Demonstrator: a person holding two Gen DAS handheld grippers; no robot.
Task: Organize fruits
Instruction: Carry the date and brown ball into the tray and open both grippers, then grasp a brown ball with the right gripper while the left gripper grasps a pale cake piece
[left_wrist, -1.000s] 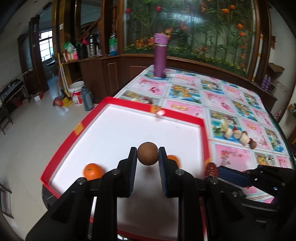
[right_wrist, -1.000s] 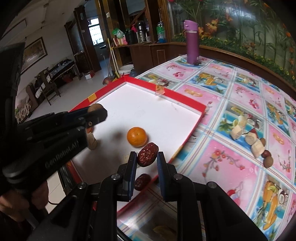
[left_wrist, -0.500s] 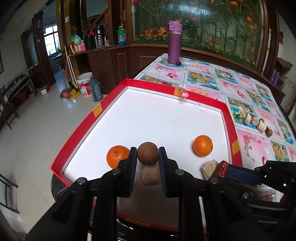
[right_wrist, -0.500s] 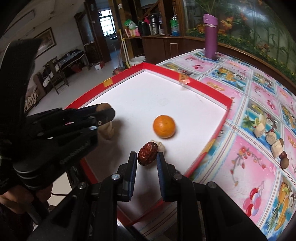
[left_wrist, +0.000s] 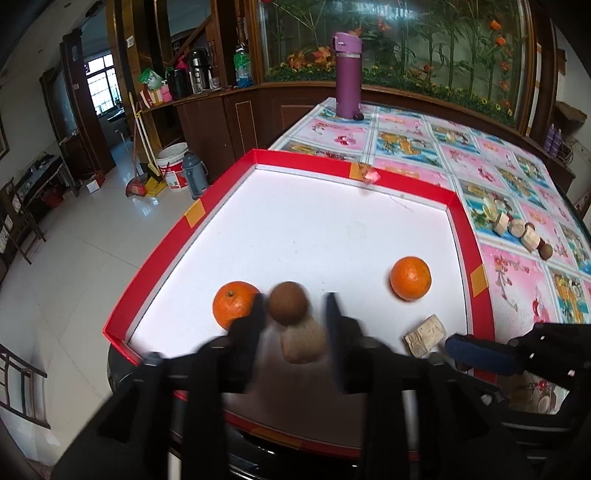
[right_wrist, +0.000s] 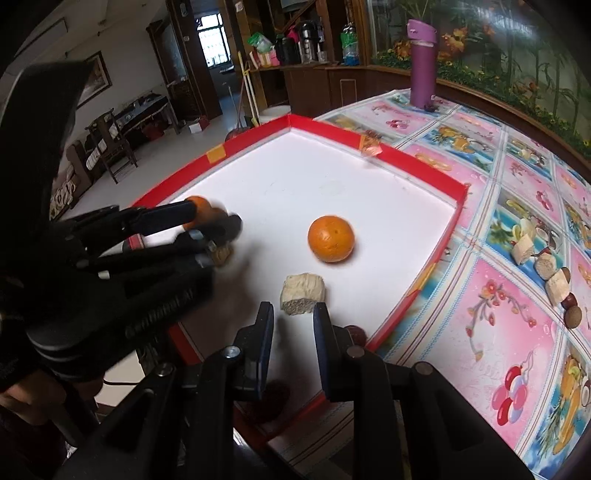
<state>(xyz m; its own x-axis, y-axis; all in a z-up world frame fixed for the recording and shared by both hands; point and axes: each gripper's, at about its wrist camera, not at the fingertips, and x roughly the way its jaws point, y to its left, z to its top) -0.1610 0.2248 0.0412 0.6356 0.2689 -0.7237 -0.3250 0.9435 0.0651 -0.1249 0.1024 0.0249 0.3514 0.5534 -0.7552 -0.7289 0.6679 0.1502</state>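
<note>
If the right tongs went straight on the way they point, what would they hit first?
Probably the beige chunk on the tray floor just ahead of the right tongs; depth is unclear.

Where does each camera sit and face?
Left wrist: sits on the left gripper, whose jaws have just been opening with a round brown fruit between them; looks down across the red-rimmed white tray; right gripper shows at right.
Right wrist: sits on the right gripper, looks across the tray; left gripper and a hand show at left.
Shared: tray, one round orange fruit, tall purple flask.
</note>
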